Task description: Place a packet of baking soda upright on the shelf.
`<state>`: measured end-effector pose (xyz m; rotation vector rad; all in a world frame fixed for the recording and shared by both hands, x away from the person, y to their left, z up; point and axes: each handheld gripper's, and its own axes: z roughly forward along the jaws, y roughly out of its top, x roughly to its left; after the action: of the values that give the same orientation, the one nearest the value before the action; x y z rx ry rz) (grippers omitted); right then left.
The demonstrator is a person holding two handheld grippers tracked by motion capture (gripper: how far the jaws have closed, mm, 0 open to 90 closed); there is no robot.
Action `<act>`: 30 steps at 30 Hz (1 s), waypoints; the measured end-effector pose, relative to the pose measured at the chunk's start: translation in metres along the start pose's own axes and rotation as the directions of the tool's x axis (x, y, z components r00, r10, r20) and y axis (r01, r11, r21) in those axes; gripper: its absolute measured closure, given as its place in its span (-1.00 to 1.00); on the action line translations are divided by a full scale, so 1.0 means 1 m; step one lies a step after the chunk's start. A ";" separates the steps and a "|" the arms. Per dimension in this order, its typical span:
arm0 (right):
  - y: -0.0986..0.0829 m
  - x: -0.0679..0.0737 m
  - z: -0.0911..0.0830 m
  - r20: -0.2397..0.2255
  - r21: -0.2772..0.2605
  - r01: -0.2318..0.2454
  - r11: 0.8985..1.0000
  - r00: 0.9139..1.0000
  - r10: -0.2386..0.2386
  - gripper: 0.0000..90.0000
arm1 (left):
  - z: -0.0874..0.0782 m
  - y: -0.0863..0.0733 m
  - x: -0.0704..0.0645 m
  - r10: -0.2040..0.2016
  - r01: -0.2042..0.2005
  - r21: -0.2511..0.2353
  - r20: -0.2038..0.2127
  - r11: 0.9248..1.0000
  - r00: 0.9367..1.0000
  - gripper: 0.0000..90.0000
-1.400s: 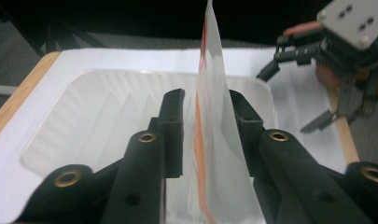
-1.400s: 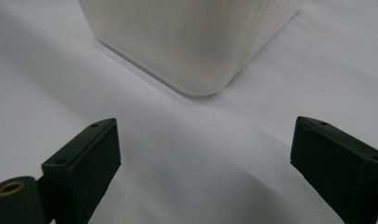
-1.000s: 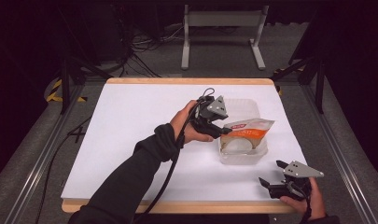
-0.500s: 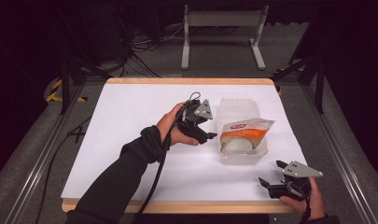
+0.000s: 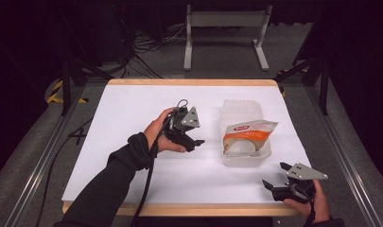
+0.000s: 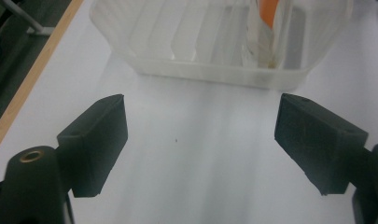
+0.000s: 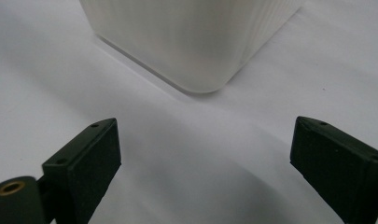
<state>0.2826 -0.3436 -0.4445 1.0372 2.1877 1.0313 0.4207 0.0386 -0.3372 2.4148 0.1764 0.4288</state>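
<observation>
A clear plastic tub (image 5: 244, 112) stands on the white table (image 5: 132, 118), right of centre. A white and orange food bag (image 5: 247, 134) lies in its near half. My left gripper (image 5: 195, 142) hovers just left of the tub, open, nothing between its jaws. In the left gripper view the tub (image 6: 210, 42) lies ahead with the bag's edge (image 6: 263, 28) inside it. My right gripper (image 5: 275, 176) sits near the table's front right corner, open and empty, pointing at the tub's near corner (image 7: 196, 42).
The table has a wooden rim (image 5: 194, 82) at the far edge and the front. A grey metal stand (image 5: 225, 28) and cables (image 5: 146, 47) lie on the floor behind. Black frame rails (image 5: 42, 156) run along both sides.
My left gripper has drawn back from the tub, moving left and toward the person. The bag stays in the tub. The right gripper has not moved.
</observation>
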 end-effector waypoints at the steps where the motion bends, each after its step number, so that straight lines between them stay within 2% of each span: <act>1: 0.000 0.000 0.000 0.002 0.001 0.003 1.000 1.000 -0.003 -0.79 | -0.001 -0.003 0.000 0.004 -0.004 0.003 -0.004 1.000 1.000 -0.63; 7: 0.002 -0.001 -0.003 0.018 -0.005 0.011 1.000 1.000 -0.010 -0.79 | -0.012 -0.026 -0.004 0.009 -0.008 0.029 -0.033 1.000 0.999 -0.71; 11: 0.003 0.000 -0.004 0.022 -0.011 0.013 1.000 1.000 -0.013 -0.79 | -0.018 -0.037 -0.004 0.000 0.001 0.015 -0.047 1.000 0.999 -0.72; 15: 0.004 0.000 -0.005 0.029 -0.012 0.018 1.000 0.999 -0.018 -0.79 | -0.023 -0.050 -0.006 -0.015 0.016 0.025 -0.056 1.000 0.998 -0.72; 22: 0.005 0.000 -0.006 0.035 -0.017 0.026 1.000 0.999 -0.026 -0.79 | -0.029 -0.068 -0.010 -0.018 0.019 0.019 -0.072 1.000 0.997 -0.74; 25: 0.007 -0.001 -0.006 0.038 -0.023 0.026 0.999 0.999 -0.025 -0.79 | -0.032 -0.077 -0.011 -0.041 0.043 0.029 -0.082 0.999 0.996 -0.75; 30: 0.011 -0.001 -0.004 0.033 -0.030 0.038 0.999 0.999 -0.037 -0.79 | -0.036 -0.091 -0.012 -0.054 0.058 0.035 -0.097 0.998 0.994 -0.75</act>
<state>0.2852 -0.3415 -0.4335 0.9890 2.1511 1.0208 0.3951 0.1270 -0.3728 2.4216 0.2965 0.5204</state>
